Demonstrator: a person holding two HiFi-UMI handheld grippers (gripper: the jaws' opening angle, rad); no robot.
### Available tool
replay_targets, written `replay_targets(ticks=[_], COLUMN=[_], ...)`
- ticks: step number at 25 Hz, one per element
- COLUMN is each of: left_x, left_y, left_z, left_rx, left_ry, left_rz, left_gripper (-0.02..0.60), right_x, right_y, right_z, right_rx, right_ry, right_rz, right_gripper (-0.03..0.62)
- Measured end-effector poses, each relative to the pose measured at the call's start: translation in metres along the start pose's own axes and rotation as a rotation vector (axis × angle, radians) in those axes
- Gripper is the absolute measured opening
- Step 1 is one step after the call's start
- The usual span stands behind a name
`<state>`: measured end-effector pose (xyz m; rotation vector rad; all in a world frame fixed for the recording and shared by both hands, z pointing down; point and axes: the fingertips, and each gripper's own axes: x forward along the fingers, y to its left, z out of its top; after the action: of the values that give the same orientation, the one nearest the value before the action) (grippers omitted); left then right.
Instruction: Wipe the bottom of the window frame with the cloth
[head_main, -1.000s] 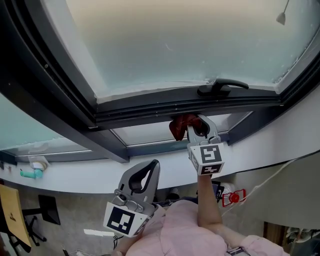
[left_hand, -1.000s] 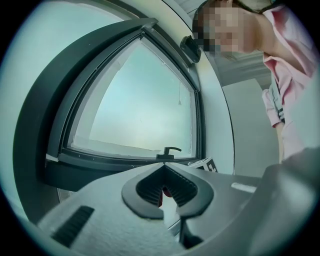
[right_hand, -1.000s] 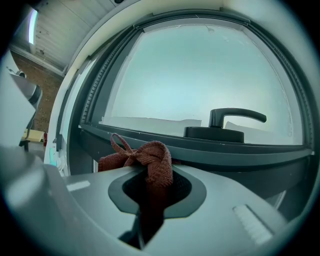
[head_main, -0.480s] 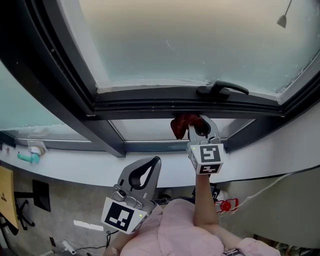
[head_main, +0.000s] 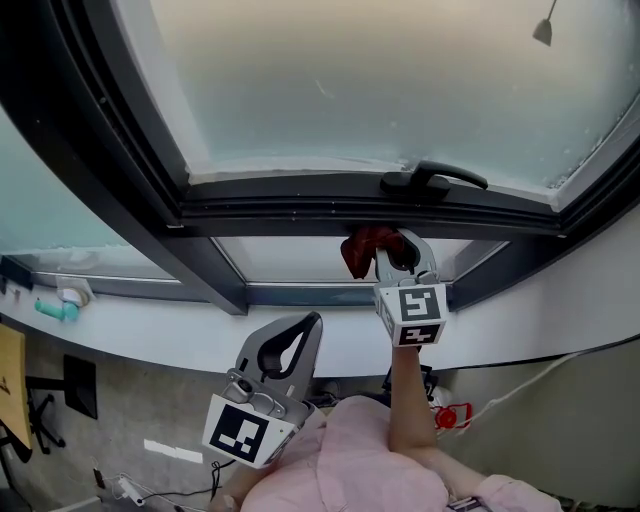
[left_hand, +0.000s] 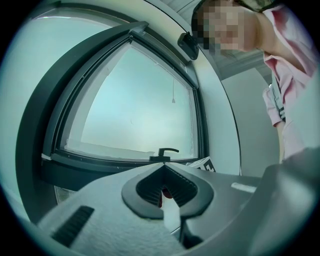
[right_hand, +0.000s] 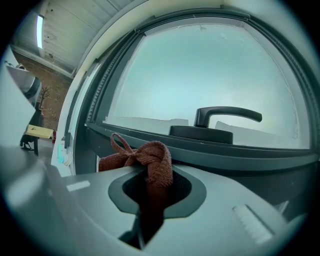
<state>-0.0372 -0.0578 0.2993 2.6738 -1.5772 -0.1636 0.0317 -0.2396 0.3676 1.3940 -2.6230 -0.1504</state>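
Note:
A rust-red cloth (head_main: 366, 250) is bunched in my right gripper (head_main: 401, 249), which is shut on it and held up just under the dark bottom rail of the window frame (head_main: 300, 213). In the right gripper view the cloth (right_hand: 145, 159) spills out over the jaws, close below the rail (right_hand: 210, 150) and the black window handle (right_hand: 225, 117). My left gripper (head_main: 290, 345) hangs lower and to the left, near the person's chest, shut with nothing in it. In the left gripper view its jaws (left_hand: 165, 187) point toward the window handle (left_hand: 162, 152).
A black handle (head_main: 432, 178) sits on the frame rail above the cloth. A white sill ledge (head_main: 160, 340) runs below the lower pane. A teal and white object (head_main: 62, 305) rests at the sill's far left. A cord pull (head_main: 544, 30) hangs at top right.
The view has shifted slightly; the window frame sits a bit lower and more to the left in the picture. Both grippers and the cloth keep nearly the same places.

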Motion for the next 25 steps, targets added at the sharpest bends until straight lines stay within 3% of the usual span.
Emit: replay_targets(ticks=[6, 14, 25], left_x=[0.002, 0.005, 0.013], left_y=[-0.001, -0.006, -0.005], left_z=[0.012, 0.0, 0.007], left_rx=[-0.023, 0.002, -0.035], left_ry=[-0.045, 0.005, -0.027], left_rz=[0.04, 0.016, 0.015], left_gripper=[-0.001, 0.0, 0.0], right_x=[-0.004, -0.005, -0.008], right_y=[-0.006, -0.01, -0.018], right_z=[-0.002, -0.001, -0.005], right_rx=[0.012, 0.017, 0.012], right_ry=[-0.004, -0.015, 0.0], right_rz=[-0.004, -0.005, -0.024], right_gripper=[0.057, 0.057, 0.057])
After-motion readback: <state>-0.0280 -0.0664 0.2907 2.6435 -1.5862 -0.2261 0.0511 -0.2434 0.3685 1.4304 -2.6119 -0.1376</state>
